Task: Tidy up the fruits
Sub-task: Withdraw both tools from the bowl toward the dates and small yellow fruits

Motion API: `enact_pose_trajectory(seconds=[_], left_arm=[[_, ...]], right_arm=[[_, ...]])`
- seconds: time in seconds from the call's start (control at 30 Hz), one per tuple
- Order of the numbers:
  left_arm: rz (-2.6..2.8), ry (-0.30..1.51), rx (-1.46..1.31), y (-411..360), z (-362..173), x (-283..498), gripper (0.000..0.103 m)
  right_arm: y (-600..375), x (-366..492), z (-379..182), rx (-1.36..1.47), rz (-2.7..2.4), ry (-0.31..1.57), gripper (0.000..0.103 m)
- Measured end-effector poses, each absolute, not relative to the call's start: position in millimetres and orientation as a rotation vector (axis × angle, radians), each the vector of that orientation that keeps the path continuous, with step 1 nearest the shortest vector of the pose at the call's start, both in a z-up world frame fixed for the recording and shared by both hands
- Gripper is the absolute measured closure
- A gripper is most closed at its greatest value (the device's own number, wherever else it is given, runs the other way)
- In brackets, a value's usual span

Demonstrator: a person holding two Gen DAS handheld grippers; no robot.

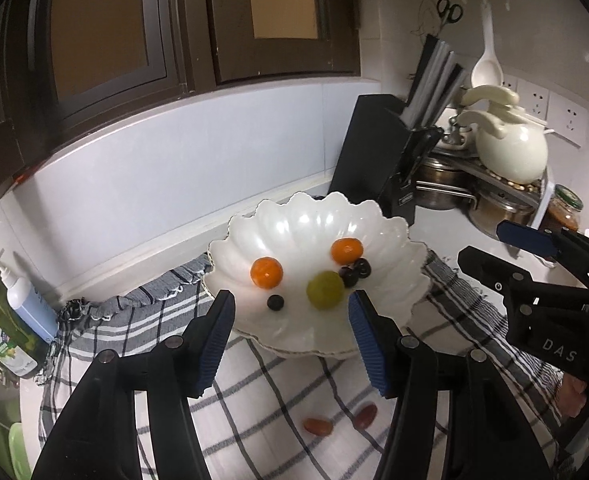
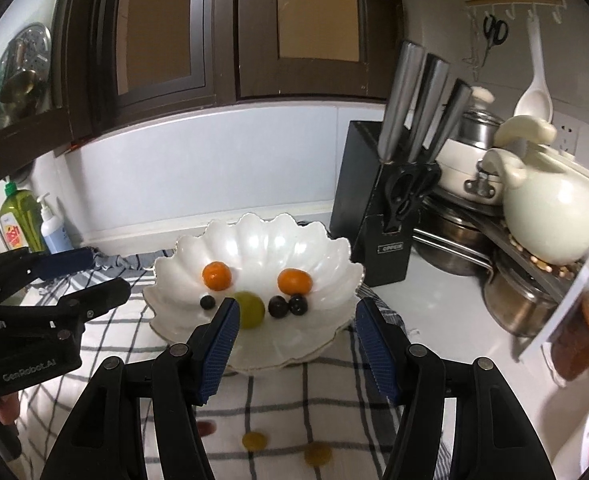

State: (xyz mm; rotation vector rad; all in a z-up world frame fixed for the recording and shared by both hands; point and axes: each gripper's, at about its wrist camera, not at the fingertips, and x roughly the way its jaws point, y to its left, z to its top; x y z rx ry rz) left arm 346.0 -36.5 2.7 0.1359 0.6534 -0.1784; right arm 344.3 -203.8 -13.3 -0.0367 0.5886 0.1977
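Both claws wide open, nothing held. Left claw (image 1: 290,308) hovering at the near rim of the scalloped white bowl (image 1: 390,236), right claw (image 2: 296,312) doing the same from its own side, blue pads spread apart with empty air between

Inside the bowl already: two small oranges (image 1: 267,273) at 10 and 1 o'clock, a green grape-looking fruit (image 1: 325,290) near the middle toward 6, one dark berry (image 1: 275,302) at 8 o'clock, a pair of dark berries (image 1: 356,271) touching each other at 3 o'clock

Still loose on the checked cloth (image 1: 278,392), at 6 o'clock from the bowl and under the claws: two reddish fruits (image 1: 317,426) in the left wrist view, two yellowish ones (image 2: 253,440) plus a blurry reddish bit at the left finger's edge in the right wrist view. Can't tell exactly what fruit, too small and smeared

So, probably mid-task, next grab is one of those loose pieces. Tips for doing it well:
- drop straight down over one fruit, pads either side, not raking the cloth
- squeeze gently, looks soft and round, likely to squirt out or bruise
- cloth may bunch up, so lift clean before moving toward 12 o'clock
- release low over a bare patch of the bowl so nothing rolls into the berries and bounces out
- keep the two claws apart, pretty near each other already

Knife block (image 2: 378,216) and cream teapot (image 2: 550,216) off at 2 o'clock on the counter (image 2: 446,304), well clear, no worry there
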Motion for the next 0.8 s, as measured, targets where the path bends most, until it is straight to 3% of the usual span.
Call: enact_pose_trajectory(seconds=[0.8], left_arm=[[-0.22,0.633,0.14,-44,-18,282,0.045]], right_arm=[[-207,283,-23,-0.071,0.221,0.556,0.042]])
